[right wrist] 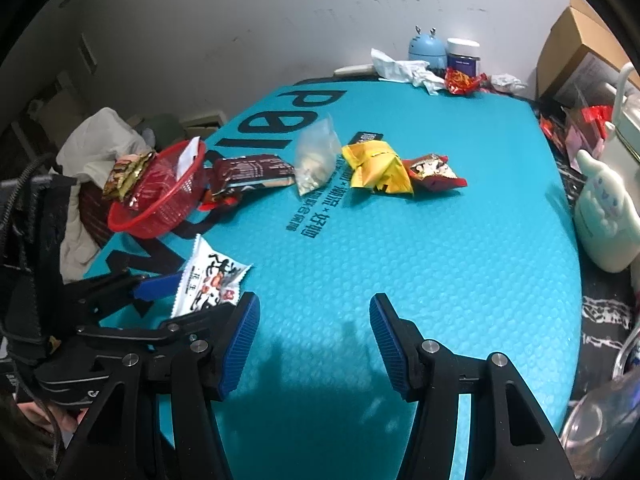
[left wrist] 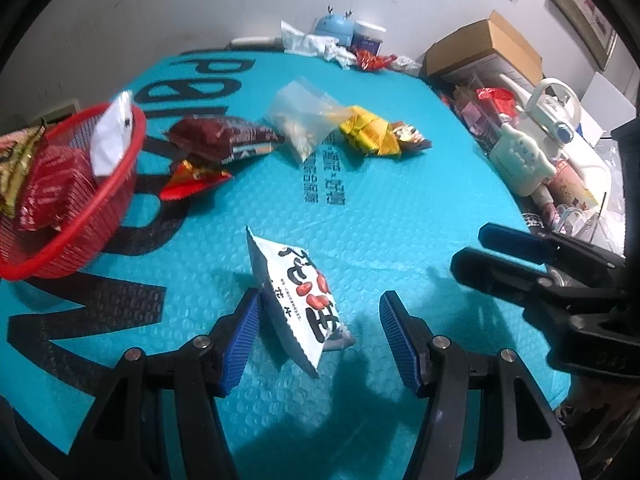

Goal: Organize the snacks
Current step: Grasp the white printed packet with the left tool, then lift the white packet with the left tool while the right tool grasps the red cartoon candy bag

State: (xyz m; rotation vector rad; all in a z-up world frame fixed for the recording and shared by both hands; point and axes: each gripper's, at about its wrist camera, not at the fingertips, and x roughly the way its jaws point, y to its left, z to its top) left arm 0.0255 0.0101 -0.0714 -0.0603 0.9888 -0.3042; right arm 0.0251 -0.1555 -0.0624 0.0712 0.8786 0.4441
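A white peanut packet [left wrist: 296, 300] stands tilted on the teal mat [left wrist: 400, 216] between the fingers of my left gripper [left wrist: 320, 300]. It leans on the left pad [left wrist: 240, 340], the right pad stands apart from it, and the gripper is open. At the left a red mesh basket [left wrist: 120, 184] holds red and gold packets and a white one. Beyond lie a dark red packet [left wrist: 224, 136], a small orange-red packet [left wrist: 192, 180], a clear bag [left wrist: 304, 120] and a yellow packet [left wrist: 372, 132]. My right gripper [right wrist: 314, 302] hangs open above bare mat, right of the peanut packet [right wrist: 208, 280].
Clutter lines the mat's right edge: a pale figurine [right wrist: 604, 216], a cardboard box [left wrist: 484, 52], a white kettle [left wrist: 556, 100]. At the far edge stand a blue toy [right wrist: 426, 48], a jar [right wrist: 462, 54] and crumpled wrappers. The basket [right wrist: 160, 200] sits at the mat's left edge.
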